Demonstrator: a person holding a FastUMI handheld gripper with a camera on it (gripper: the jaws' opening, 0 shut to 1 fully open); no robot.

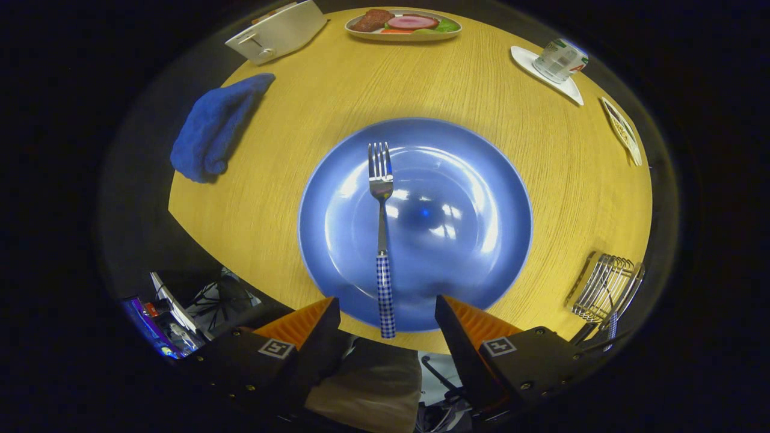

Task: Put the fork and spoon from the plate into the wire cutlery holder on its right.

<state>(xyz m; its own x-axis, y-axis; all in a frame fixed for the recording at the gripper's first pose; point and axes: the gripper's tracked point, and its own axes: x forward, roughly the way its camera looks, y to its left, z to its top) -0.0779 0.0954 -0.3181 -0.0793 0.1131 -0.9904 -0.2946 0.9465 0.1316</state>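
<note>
Gripper (385,310) spread wide above the near rim of the plate (469,180), fork (381,240) lying on the plate, checked handle end between the fingers, tines toward 12 o'clock, wire cutlery holder (604,288) on the surface (271,198) at 3 o'clock of the plate, already holding 1 checked-handled utensil.

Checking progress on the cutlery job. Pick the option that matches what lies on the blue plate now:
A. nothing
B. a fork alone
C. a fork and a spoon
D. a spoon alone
B: a lone fork lies on the blue plate, its checked handle between the open jaws of the gripper.
</note>
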